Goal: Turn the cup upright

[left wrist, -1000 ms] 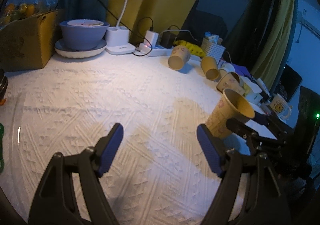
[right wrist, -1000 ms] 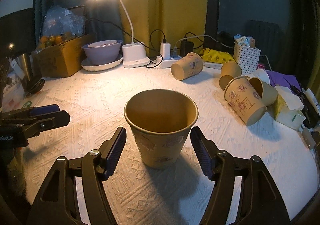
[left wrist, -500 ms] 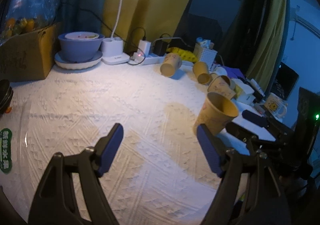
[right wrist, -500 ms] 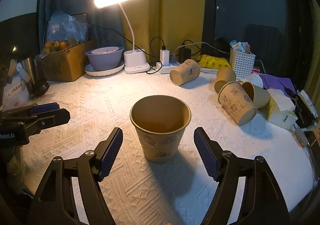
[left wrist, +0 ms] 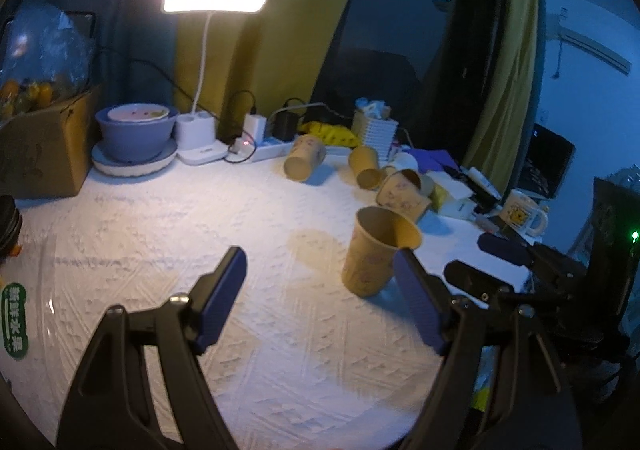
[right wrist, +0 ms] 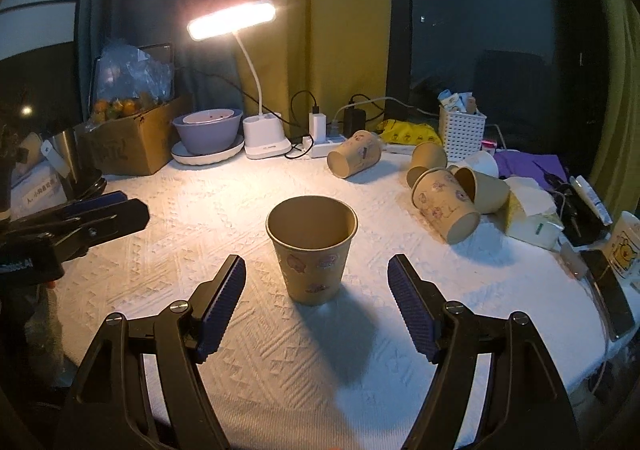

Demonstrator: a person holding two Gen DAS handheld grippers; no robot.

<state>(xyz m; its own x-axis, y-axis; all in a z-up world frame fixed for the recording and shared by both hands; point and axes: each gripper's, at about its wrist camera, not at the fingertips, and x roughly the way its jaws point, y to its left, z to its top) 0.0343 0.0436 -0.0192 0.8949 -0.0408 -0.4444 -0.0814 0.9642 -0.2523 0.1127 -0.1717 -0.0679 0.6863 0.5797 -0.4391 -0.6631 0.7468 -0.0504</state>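
Observation:
A tan paper cup (right wrist: 312,250) with cartoon prints stands upright, mouth up, on the white tablecloth (right wrist: 200,210). My right gripper (right wrist: 316,302) is open and empty, a little back from the cup, which shows just beyond and between its blue pads. The same cup (left wrist: 374,250) shows in the left wrist view, ahead and right of my left gripper (left wrist: 320,302), which is open and empty. The right gripper's fingers (left wrist: 480,278) show at the right there.
Several more paper cups lie on their sides at the back right (right wrist: 354,158) (right wrist: 446,204) (right wrist: 482,190). A lit desk lamp (right wrist: 260,138), purple bowl (right wrist: 208,130), cardboard box (right wrist: 128,142), power strip, white basket (right wrist: 462,132), tissue pack and mug (right wrist: 624,250) line the edges.
Both grippers have drawn back from the upright cup, so it looks smaller and farther away. The cup stands free on the cloth.

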